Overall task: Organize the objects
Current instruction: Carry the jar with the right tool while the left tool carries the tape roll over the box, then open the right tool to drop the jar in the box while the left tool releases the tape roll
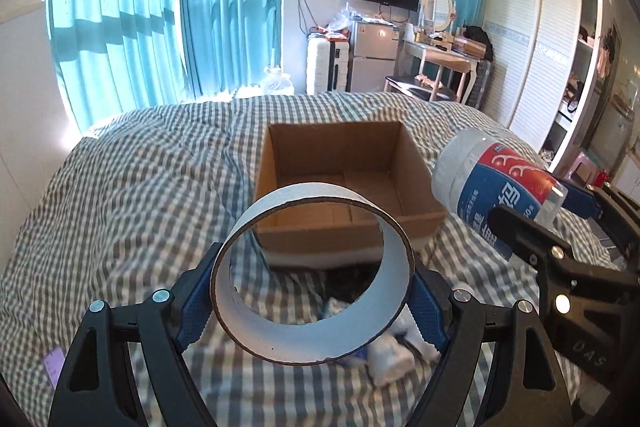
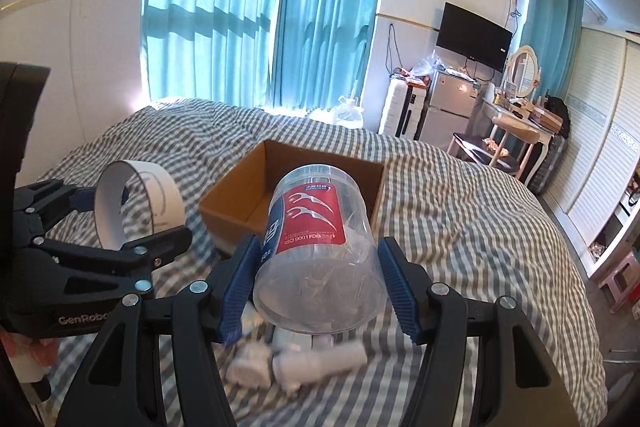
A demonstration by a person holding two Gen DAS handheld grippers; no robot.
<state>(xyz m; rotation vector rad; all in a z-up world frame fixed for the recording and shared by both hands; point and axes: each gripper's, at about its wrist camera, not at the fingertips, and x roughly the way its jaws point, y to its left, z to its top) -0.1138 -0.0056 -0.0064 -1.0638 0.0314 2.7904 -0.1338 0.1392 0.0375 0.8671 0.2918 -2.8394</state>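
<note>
Clamped between the blue pads of my left gripper [image 1: 314, 301] is a tape roll [image 1: 314, 275], white outside with a brown cardboard core, held by its outer wall so I look straight through the ring. My right gripper [image 2: 318, 279] is closed on a clear plastic floss-pick jar [image 2: 316, 247] with a red and blue label, lying tilted with its base toward the camera. Both loads hang above the checked bed cover [image 1: 140, 187]. Below the jar lie some small white bundles [image 2: 296, 359], blurred, which I cannot identify. Just beyond the two held things sits the open cardboard box [image 1: 344, 179], which looks empty. I judge the step in hand to be carrying both items over the box and setting them inside. To do it well I would bring each gripper past the near wall before lowering, keep the two grippers apart so the jar and roll do not knock together, and let go only once each rests on the box floor. The jar may roll, so I would lay it against a wall.
</note>
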